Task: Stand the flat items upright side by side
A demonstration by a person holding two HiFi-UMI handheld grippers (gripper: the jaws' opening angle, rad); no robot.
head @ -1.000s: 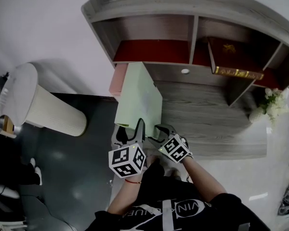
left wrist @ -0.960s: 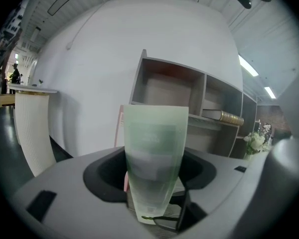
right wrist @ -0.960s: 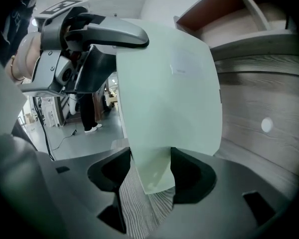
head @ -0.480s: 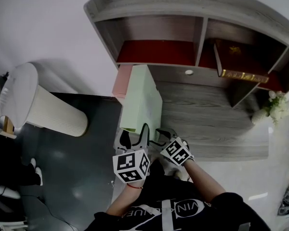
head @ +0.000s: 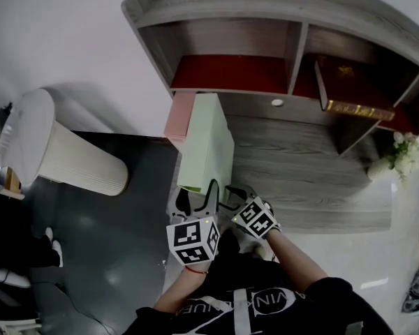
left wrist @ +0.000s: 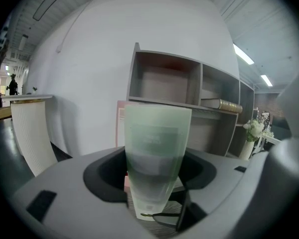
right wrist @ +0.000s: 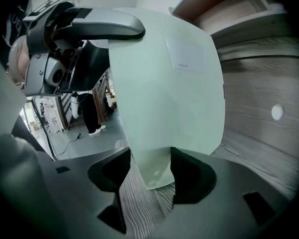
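Tight on the left: pale green flat rectangular box close along the left edge of the grey wood-grain desk top, w/ a drop to the dark floor just past it. Plenty of room the other way: wide bare woodgrain out to the white flowers in a pale vase at the far rt corner.

At the back, grey cubby shelf w/ red-lined compartments. Dark red book w/ gold edge leaning in the rt compartment, well apart from the box. Small white round knob on the back panel below the shelf. Pink flat board just beside the box's far end, on the desk-edge side. White ribbed cylinder on the floor, well clear to the left.

Box up on a long edge, broad face tipped a little, running front to back from the grippers toward the shelf. Matte, mint-pale, w/ a small pale label on one broad face. Can't tell whether its lower edge rests on the desk or hangs just above.

Pinched at its near end by the left gripper, pads on both broad faces. Pinched at a near lower corner by the rt gripper, pads pressed on either side. Grippers close together, almost touching.
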